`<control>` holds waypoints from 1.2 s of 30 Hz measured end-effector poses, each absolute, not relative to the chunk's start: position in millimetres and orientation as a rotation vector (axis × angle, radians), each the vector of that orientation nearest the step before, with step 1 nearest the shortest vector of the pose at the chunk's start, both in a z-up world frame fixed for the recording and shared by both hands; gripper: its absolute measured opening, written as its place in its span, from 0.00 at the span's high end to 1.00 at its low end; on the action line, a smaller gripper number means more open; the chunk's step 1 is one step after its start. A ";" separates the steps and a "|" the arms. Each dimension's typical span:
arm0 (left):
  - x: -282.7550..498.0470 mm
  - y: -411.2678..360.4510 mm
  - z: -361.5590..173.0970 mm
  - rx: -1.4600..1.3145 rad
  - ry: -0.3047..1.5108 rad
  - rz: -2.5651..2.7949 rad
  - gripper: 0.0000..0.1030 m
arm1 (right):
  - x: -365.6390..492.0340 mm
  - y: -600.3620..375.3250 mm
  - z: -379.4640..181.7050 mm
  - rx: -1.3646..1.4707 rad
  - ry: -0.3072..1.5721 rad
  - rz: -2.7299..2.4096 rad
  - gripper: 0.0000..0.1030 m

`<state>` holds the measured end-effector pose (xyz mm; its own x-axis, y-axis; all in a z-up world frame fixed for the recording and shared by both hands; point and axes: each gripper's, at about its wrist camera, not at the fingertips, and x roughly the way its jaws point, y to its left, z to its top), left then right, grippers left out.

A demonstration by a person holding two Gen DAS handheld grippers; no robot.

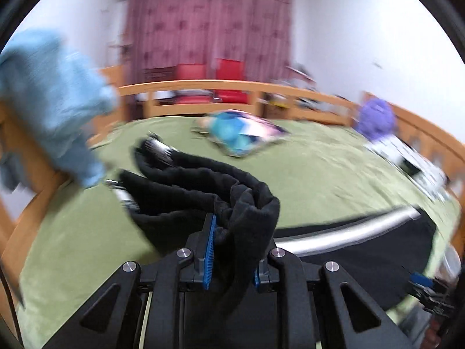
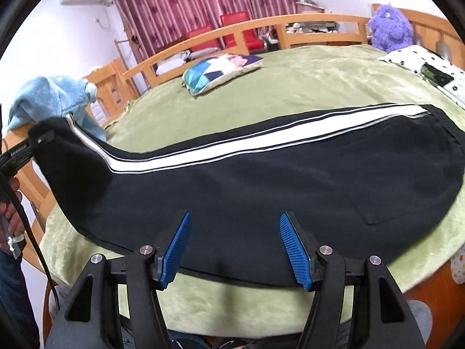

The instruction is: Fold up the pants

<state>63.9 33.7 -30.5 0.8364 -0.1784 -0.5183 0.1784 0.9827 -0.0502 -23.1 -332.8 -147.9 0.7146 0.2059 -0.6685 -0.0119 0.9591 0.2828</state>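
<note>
- The left wrist view, blurred, shows the left gripper (image 1: 232, 250) nearly closed, its blue pads pinching a bunched fold of the black pants (image 1: 186, 192).
- Only the right wrist view shows the whole garment: the pants (image 2: 261, 180) lie flat along the green blanket (image 2: 305, 81), white side stripe (image 2: 232, 145) uppermost, the leg end lifted at far left.
- The right gripper (image 2: 235, 247) hovers over the near edge of the pants, jaws apart and holding nothing.
- That view also catches a hand (image 2: 11, 212) at the left edge.
- Both views show a patchwork pillow (image 2: 215, 71), a purple plush toy (image 2: 391, 29) and a light blue fleece (image 2: 49, 99) draped on the wooden bed rail (image 2: 221, 32).
</note>
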 end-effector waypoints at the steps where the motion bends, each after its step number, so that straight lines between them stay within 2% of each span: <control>1: 62.5 13.5 -31.8 0.013 0.558 -0.223 0.82 | -27.2 -339.6 -146.9 0.278 0.765 0.120 0.39; 7: 64.0 -98.7 -74.8 0.063 0.680 -0.369 0.82 | -47.2 -378.4 -146.5 0.330 0.756 0.084 0.39; 13: 63.3 -142.5 -136.2 0.104 0.927 -0.440 0.74 | -59.3 -394.4 -156.4 0.337 0.790 0.068 0.39; 15: 56.9 -135.9 -142.7 0.084 0.959 -0.467 0.69 | -55.6 -391.1 -160.6 0.333 0.800 0.073 0.38; 17: 47.8 -121.5 -139.6 0.051 0.948 -0.484 0.52 | -47.6 -387.3 -164.0 0.343 0.811 0.093 0.38; 18: 42.0 -108.8 -135.7 0.016 0.935 -0.492 0.33 | -44.7 -385.4 -165.4 0.347 0.815 0.102 0.38; 19: 41.5 -101.0 -134.4 -0.011 0.922 -0.495 0.25 | -38.1 -379.9 -165.7 0.350 0.818 0.122 0.38; 29: 35.5 10.7 -134.2 -0.188 0.901 -0.330 0.23 | 31.8 -297.4 -166.2 0.316 0.823 0.302 0.39; 34: 34.3 61.5 -148.6 -0.281 0.904 -0.235 0.23 | 69.0 -251.4 -194.1 0.201 0.932 0.310 0.47; 36: 34.9 73.1 -153.4 -0.303 0.912 -0.219 0.23 | 75.6 -233.1 -204.5 0.116 0.962 0.300 0.74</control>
<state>34.9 73.1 -153.4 0.5942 -0.3129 -0.7410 0.0582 0.9355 -0.3485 75.6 -233.1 -204.5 0.5345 0.3019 -0.7894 -0.1998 0.9527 0.2291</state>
